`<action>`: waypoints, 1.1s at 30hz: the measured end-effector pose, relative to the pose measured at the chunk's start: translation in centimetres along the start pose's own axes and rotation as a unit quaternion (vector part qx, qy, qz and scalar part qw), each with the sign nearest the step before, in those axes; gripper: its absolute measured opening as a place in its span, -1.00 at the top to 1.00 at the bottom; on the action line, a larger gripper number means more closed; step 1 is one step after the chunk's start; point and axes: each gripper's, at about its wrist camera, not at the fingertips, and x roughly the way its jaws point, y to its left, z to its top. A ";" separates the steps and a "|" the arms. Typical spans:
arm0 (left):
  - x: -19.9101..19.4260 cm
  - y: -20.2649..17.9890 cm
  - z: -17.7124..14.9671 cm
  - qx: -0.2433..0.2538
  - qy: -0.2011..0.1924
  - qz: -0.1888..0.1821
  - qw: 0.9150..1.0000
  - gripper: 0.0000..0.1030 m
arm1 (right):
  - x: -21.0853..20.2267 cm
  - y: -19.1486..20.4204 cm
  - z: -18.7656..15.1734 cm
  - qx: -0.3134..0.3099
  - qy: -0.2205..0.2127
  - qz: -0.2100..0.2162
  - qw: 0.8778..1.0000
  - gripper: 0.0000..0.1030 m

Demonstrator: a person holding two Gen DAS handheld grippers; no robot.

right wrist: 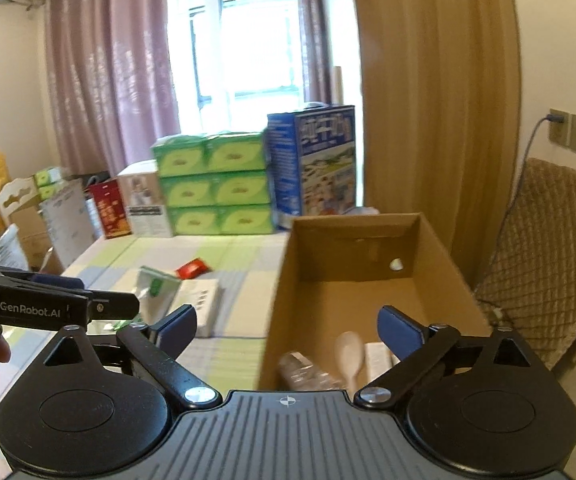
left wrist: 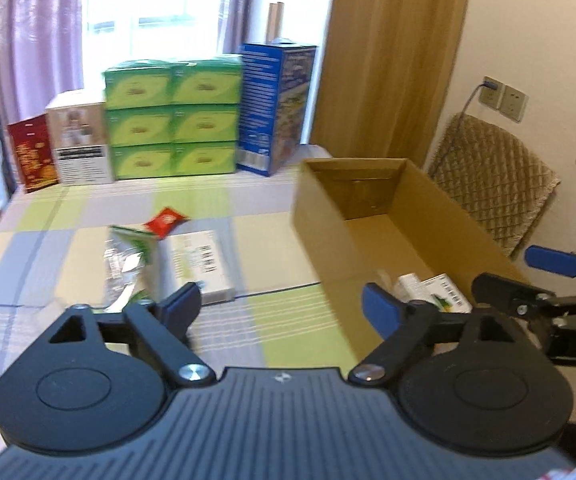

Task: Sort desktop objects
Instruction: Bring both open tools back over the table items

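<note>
My left gripper is open and empty above the checked tablecloth, just left of an open cardboard box. On the cloth ahead of it lie a white flat box, a green-and-white bag and a red packet. My right gripper is open and empty over the cardboard box's near end. Inside lie a cream spoon, crinkled clear plastic and a white carton. Each view shows the other gripper at its edge: the right gripper, the left gripper.
Along the table's far edge stand stacked green boxes, a tall blue carton, a white box and a red box. A chair with a quilted cover is right of the cardboard box. Curtains and a window are behind.
</note>
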 end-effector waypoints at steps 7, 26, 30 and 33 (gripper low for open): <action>-3.9 5.3 -3.1 -0.010 -0.002 0.062 0.998 -0.97 | 0.1 4.5 -1.3 -0.024 0.011 0.035 0.999 -0.96; -4.0 13.4 -8.0 -0.029 0.034 0.126 0.991 -0.97 | 5.6 11.9 -4.6 -0.052 0.054 0.093 0.993 -0.96; -2.0 13.4 -8.2 -0.018 0.040 0.114 0.992 -0.97 | 7.5 11.9 -5.1 -0.053 0.063 0.087 0.993 -0.96; -0.4 13.3 -8.2 -0.011 0.046 0.102 0.994 -0.97 | 9.4 11.8 -5.4 -0.052 0.078 0.086 0.992 -0.95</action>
